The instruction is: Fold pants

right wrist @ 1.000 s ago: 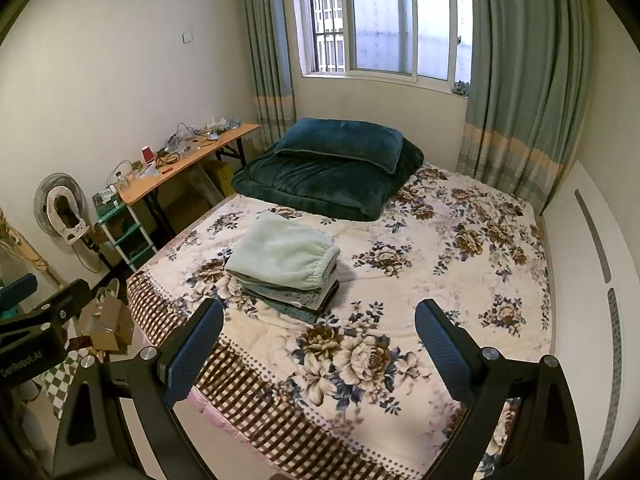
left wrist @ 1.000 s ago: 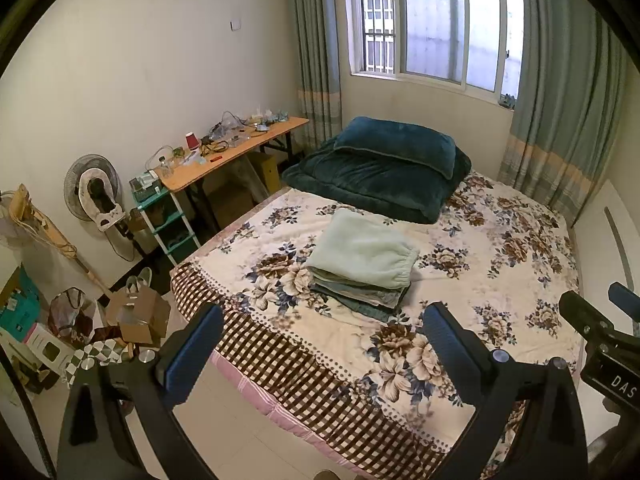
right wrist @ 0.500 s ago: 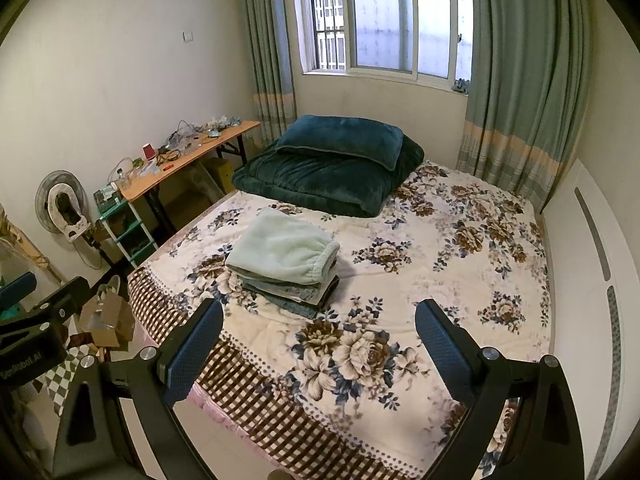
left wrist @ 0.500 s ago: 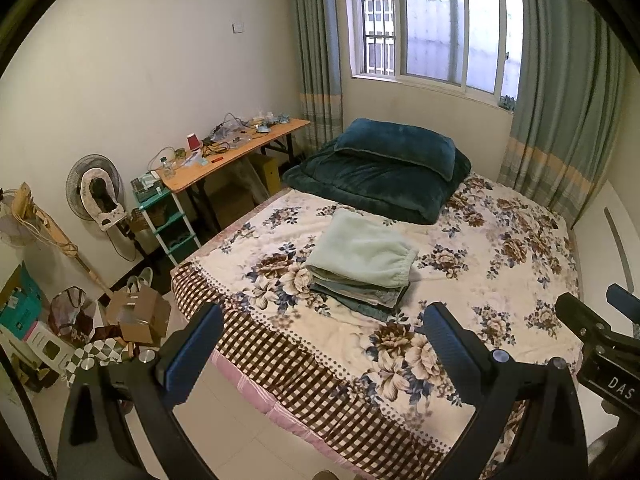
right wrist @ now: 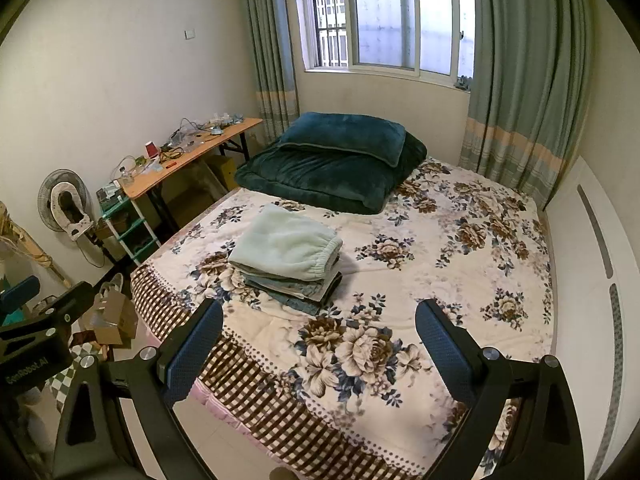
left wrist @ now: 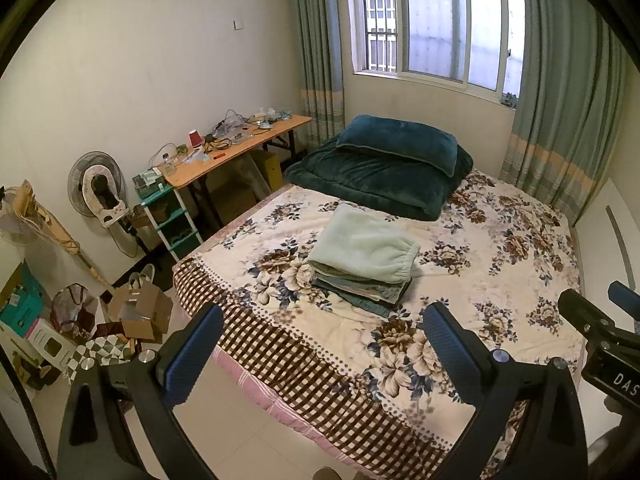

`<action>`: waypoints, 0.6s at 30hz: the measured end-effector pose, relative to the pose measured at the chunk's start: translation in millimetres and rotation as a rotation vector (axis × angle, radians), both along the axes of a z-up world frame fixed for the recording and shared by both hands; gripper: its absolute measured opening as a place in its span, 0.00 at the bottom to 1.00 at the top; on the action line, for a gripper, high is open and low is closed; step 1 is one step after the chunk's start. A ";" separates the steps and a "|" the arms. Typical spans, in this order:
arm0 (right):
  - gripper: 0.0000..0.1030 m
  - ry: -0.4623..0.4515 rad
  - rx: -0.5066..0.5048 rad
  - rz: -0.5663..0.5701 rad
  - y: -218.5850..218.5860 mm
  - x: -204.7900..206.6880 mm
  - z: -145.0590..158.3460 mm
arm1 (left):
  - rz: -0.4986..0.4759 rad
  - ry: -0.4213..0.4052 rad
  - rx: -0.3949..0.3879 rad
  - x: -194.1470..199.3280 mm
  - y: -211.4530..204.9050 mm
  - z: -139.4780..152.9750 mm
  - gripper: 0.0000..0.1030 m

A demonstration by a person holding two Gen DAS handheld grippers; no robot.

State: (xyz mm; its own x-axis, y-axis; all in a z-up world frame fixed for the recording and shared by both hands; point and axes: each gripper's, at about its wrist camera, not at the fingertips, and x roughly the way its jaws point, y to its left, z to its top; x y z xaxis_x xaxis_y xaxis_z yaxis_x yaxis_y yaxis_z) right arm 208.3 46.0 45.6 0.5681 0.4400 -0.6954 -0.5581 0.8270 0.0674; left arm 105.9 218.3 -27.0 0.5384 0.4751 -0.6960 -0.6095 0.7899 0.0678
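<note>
A stack of folded pants [left wrist: 362, 258] lies on the floral bed [left wrist: 500, 280], with a pale green fleece pair on top and darker pairs under it. It also shows in the right wrist view [right wrist: 286, 254]. My left gripper [left wrist: 320, 344] is open and empty, held off the foot of the bed, well short of the stack. My right gripper [right wrist: 318, 342] is open and empty, also back from the stack over the bed's near edge. Each gripper's body shows at the side of the other's view.
A dark green folded quilt and pillow [left wrist: 384, 164] lie at the bed's head under the window. A cluttered wooden desk [left wrist: 236, 148], a green shelf [left wrist: 168, 220], a fan [left wrist: 98, 188] and boxes [left wrist: 140, 312] stand left. A white panel [right wrist: 592, 280] runs along the right.
Both grippers have drifted slightly; the stack sits a touch lower and nearer in the views. Both stay open and empty.
</note>
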 end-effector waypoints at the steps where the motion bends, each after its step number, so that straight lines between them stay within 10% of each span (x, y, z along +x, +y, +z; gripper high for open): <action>1: 0.96 0.000 -0.001 0.000 0.4 0.3 0.0 | 0.000 0.000 0.001 0.1 -0.3 -0.2 0.99; 18: 0.97 0.008 -0.003 0.050 3.8 0.4 7.4 | 0.021 -0.013 -0.005 -7.4 -3.2 -2.7 1.00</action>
State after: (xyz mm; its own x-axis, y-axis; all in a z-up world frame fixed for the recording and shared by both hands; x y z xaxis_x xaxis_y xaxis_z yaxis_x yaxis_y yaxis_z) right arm 208.7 49.8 53.0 0.5402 0.4656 -0.7010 -0.5980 0.7985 0.0695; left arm 98.5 215.1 -29.7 0.5378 0.4829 -0.6911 -0.6264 0.7775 0.0558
